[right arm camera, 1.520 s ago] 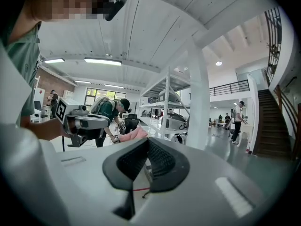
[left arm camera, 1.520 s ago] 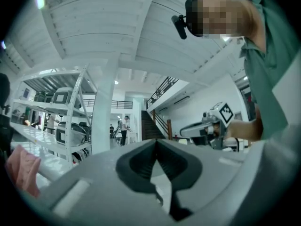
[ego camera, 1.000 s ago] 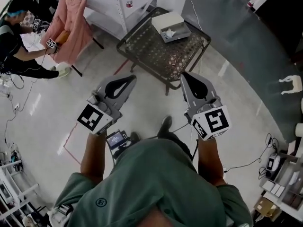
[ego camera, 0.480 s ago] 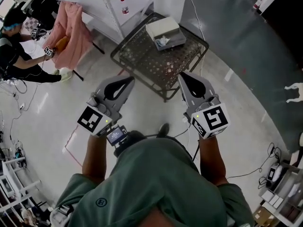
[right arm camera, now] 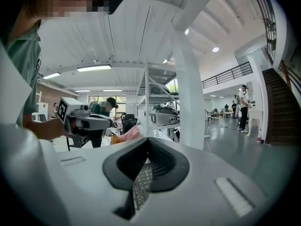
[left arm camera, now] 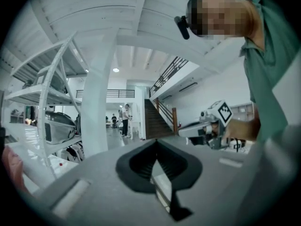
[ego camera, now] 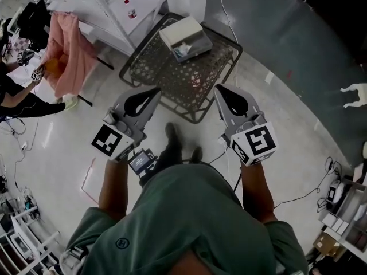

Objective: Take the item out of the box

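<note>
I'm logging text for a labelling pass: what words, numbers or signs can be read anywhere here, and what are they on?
No text can be read anywhere.
Left marker cube: black-and-white square pattern, no letters.
Right marker cube: same kind of pattern, no letters.
Round emblem on the green shirt: too small to read.
Small screen at the person's waist: too blurred to read.
Box on the table: no print can be made out.

What lies in the box [ego camera: 182, 30] is too small to tell. The person [ego camera: 7, 87] at the head view's left edge is cut off.
</note>
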`<state>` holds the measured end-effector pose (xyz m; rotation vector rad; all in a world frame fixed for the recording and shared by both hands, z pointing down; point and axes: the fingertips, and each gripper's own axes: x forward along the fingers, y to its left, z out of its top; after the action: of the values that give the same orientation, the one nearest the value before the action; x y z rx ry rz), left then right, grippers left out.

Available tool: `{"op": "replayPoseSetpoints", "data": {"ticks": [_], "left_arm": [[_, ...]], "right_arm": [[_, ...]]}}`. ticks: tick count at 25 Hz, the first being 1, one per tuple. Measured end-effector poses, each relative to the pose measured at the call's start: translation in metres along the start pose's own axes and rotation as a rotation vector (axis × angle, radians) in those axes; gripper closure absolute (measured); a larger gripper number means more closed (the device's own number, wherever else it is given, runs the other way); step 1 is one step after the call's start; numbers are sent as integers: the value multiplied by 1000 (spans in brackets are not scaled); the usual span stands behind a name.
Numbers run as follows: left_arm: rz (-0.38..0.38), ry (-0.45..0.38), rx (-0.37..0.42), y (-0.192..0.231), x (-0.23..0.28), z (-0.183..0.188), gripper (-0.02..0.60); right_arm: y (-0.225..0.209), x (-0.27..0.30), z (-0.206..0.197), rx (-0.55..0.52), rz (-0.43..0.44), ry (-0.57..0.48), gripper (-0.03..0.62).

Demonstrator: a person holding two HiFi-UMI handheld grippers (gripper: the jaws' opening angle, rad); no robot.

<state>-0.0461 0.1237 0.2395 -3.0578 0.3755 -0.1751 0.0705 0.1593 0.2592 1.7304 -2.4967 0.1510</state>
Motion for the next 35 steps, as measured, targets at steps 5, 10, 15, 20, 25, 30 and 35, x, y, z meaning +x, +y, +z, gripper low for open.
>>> {"op": "replayPoseSetpoints", "data": {"ticks": [5,10,15,20,25,30,35], "left_arm": [[-106,-45,-8,41,43,4,580],[-179,-79,-5,90,66,8,580],[-240,-105,-15,129,85,8,580],[-275,-136,-27,153,97,10,580],[-250,-131,-48,174,111,1,580],[-182,-107,-51,189,135,-12,580],[-65,-69,-63,211,160,-18,580]], "right_arm": [[-32,25,9,-13,-96,30,589],[-49,64,22,-23,-164,36,589],[-62,91,26,-34,-230,63,589],[-70,113,31,-44,-257,87,589],[-84,137,31,-52,-223,103,589],[-115,160,18,-42,-142,108,589],[-150,192,16,-46,-12,93,589]]}}
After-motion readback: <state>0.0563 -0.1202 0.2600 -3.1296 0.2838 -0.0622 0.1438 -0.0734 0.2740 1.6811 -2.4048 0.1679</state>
